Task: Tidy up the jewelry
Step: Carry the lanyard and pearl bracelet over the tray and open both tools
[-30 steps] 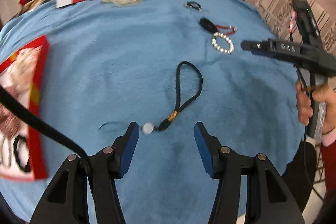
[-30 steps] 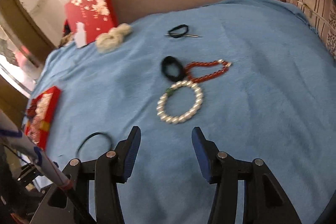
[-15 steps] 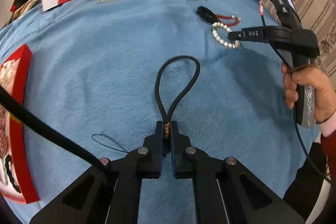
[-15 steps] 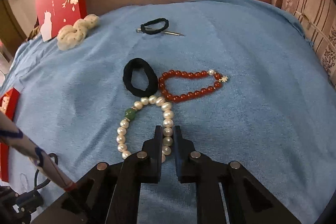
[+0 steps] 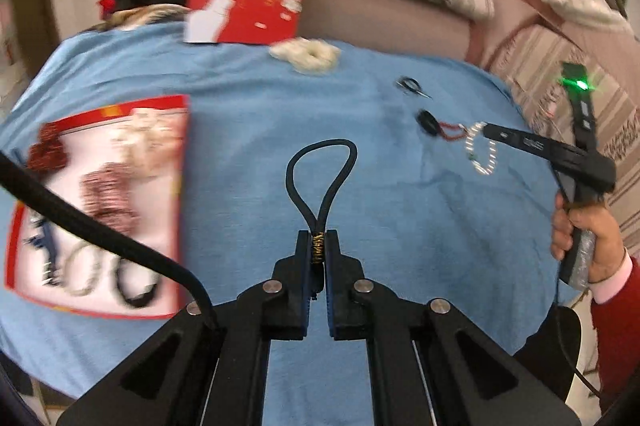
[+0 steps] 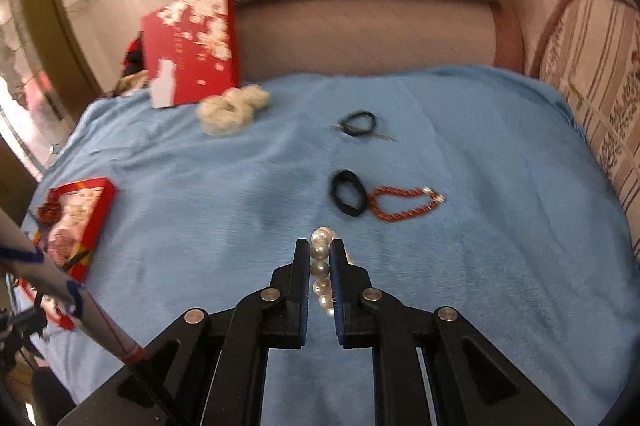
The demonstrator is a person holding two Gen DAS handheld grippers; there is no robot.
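My left gripper (image 5: 318,240) is shut on the gold-wrapped knot of a black cord loop (image 5: 320,166), which stands up in front of it above the blue blanket (image 5: 248,130). My right gripper (image 6: 320,250) is shut on a white pearl bracelet (image 6: 320,268); from the left wrist view that bracelet (image 5: 482,154) hangs from the right gripper (image 5: 486,130). A red-rimmed jewelry box (image 5: 100,202) with several pieces in it lies at the left. On the blanket lie a red bead bracelet (image 6: 404,204), a black hair tie (image 6: 348,198) and a farther black ring with a pin (image 6: 360,124).
A red box lid (image 6: 192,46) leans against the sofa back at the far side, with a cream scrunchie (image 6: 234,108) before it. A striped cushion (image 6: 592,130) borders the blanket on the right. A person's hand in a red sleeve (image 5: 588,246) holds the right gripper.
Both grippers went from open to shut, the left on the cord's knot, the right on the pearl bracelet. Both then rose off the blanket, carrying their pieces.
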